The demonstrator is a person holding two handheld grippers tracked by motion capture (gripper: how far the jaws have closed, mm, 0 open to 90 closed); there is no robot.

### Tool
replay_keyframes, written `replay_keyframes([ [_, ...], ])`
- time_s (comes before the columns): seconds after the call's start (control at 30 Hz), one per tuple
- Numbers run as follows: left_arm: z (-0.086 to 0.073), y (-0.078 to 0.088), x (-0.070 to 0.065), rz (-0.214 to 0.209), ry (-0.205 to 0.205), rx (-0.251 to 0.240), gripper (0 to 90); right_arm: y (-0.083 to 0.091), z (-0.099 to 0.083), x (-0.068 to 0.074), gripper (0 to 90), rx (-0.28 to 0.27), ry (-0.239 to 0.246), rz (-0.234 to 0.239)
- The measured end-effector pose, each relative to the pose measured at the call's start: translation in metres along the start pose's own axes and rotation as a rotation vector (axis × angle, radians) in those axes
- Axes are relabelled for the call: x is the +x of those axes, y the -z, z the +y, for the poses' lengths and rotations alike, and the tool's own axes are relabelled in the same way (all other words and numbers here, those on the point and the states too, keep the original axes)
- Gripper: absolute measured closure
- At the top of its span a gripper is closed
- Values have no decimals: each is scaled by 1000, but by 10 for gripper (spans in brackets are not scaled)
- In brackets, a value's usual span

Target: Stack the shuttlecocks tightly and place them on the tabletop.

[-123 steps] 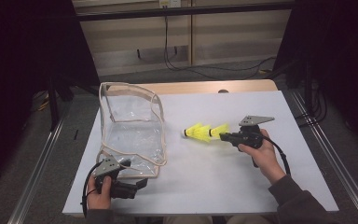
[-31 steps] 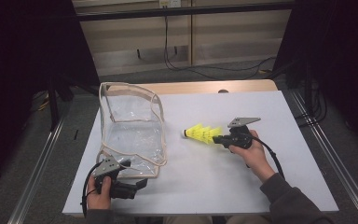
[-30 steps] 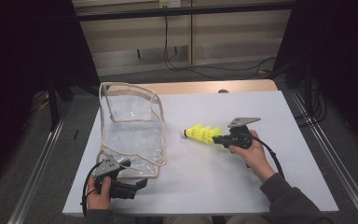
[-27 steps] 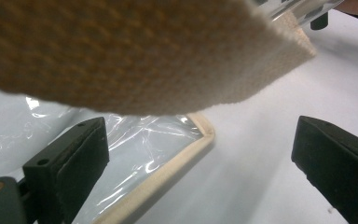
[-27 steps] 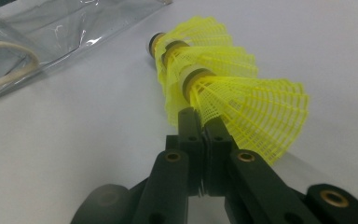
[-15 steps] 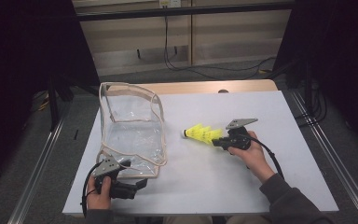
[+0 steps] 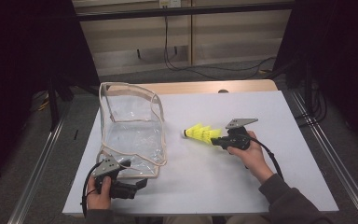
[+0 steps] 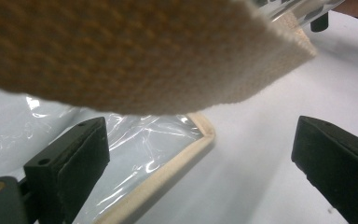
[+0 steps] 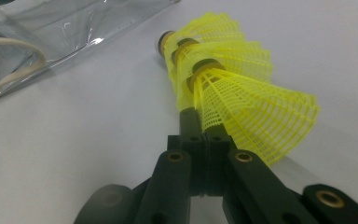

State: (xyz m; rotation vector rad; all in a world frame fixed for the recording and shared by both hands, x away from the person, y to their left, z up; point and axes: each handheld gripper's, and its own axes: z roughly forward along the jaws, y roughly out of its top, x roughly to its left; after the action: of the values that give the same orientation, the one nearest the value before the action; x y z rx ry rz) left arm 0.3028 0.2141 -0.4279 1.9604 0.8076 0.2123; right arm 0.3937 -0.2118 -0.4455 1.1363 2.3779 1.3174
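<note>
Right gripper (image 7: 220,141), black and held in the person's right hand (image 7: 249,154) right of the table's middle, has its jaws clamped on the skirt of the rearmost yellow plastic shuttlecock in a nested stack (image 7: 200,133); in the right gripper view the jaws meet on the mesh edge (image 9: 214,122) and the stack runs away from them, corks pointing toward the bag. In the high view the stack lies low over the white tabletop (image 7: 279,116), between the gripper and the bag, near the bag but apart from it; whether it rests on the surface I cannot tell.

Going by size: the white tabletop fills the middle, with a strip of light wood (image 7: 200,87) along its far edge. On its left half stands the clear plastic bag with cream fabric trim (image 7: 130,133), its mouth up and open. The trimmed near corner (image 8: 200,140) lies on the table in the left gripper view, and a broad cream woven strap (image 8: 135,51) hangs close across the top of that view.

Left gripper (image 7: 142,183), also black, sits at the bag's near corner in the person's left hand (image 7: 98,196). Its jaws stand wide apart, one over the clear plastic and one over bare table, with the trimmed corner between them and nothing pinched.
</note>
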Motion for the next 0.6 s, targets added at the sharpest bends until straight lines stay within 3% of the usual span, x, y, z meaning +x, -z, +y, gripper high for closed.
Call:
replay_keyframes([
  [0.47, 0, 0, 0, 2, -1, 2, 40, -7, 4, 3, 896, -2, 12, 5],
  [0.6, 0, 1, 0, 1, 0, 1, 41, -12, 5, 5, 895, -29, -13, 11],
])
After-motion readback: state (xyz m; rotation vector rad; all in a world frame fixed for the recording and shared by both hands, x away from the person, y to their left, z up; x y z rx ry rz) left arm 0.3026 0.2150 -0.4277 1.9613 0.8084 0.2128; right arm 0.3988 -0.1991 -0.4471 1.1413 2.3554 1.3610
